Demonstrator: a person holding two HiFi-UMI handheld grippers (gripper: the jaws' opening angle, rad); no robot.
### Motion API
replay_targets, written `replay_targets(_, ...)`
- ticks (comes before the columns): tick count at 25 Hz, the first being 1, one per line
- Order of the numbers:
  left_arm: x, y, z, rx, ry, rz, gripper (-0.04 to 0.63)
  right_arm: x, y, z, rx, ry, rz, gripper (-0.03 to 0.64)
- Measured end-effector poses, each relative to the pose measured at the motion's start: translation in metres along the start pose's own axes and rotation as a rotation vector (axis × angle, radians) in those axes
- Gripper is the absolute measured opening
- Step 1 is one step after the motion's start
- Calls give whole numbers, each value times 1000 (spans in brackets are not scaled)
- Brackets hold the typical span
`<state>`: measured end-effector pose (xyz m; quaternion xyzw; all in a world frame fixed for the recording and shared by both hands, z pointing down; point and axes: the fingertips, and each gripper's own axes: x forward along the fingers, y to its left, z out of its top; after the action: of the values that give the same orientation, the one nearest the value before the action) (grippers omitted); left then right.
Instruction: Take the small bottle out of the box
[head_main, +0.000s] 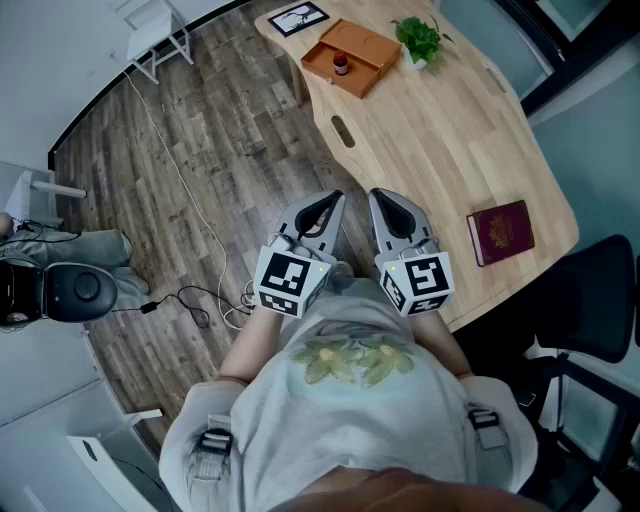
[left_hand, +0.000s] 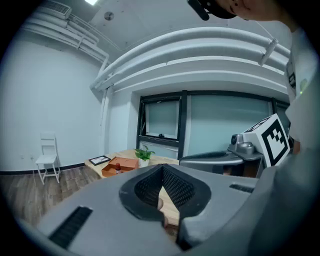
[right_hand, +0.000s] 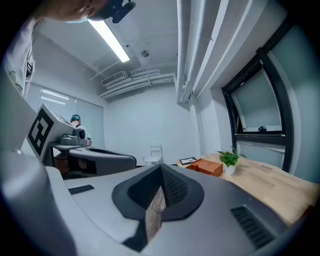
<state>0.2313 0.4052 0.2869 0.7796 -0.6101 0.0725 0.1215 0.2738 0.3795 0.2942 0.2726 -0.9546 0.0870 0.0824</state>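
Both grippers are parked close to the person's chest, side by side, noses toward the table (head_main: 450, 150). This reads as a start pose, with the task not yet begun.

The left gripper (head_main: 325, 210) has its jaws pressed together with nothing between them. The right gripper (head_main: 392, 212) is the same, closed and empty.

The small bottle (head_main: 341, 66) stands upright inside the open orange box (head_main: 365, 48) at the table's far end, roughly 12 o'clock from the grippers and well apart from them. A potted plant (head_main: 420, 40) sits just beside the box at its 3 o'clock, and a picture frame (head_main: 298, 17) at its 10 o'clock. A red book (head_main: 500, 232) lies at 3 o'clock from the right gripper, near the table edge.

View differences:
- The head view gives the layout and looks into the box from above.
- The left gripper view shows the box's open side with the bottle (left_hand: 118, 170) as a small dark speck, probably the cap.
- The right gripper view shows only the box's closed wall (right_hand: 207, 167), with the bottle hidden.

Judgement: a long reach forward is needed, and the plant crowds the box's right side.
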Motion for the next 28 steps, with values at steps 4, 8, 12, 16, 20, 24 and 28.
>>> replay_targets(4, 22, 25, 3, 3, 7, 2, 8, 27, -17, 3, 1, 0, -26, 9)
replay_targets(8, 46, 47, 9, 8, 13, -19, 8, 53, -31, 9, 22, -7, -44, 9)
replay_targets(12, 72, 71, 16, 17, 15, -51, 8, 82, -49, 12, 30, 8, -90, 9)
replay_targets(16, 94, 108, 22, 11, 17, -71, 8, 118, -60, 17, 38, 16, -118, 9)
replay_targets(20, 117, 146, 20, -5, 32, -98, 8, 158, -71, 22, 41, 17, -143, 9)
replay_targets(24, 139, 183, 27, -6, 39, -128, 8, 197, -80, 31, 50, 14, -155, 9)
replay_targets(28, 157, 220, 37, 2, 38, -150, 8, 235, -89, 38, 43, 28, -179, 11)
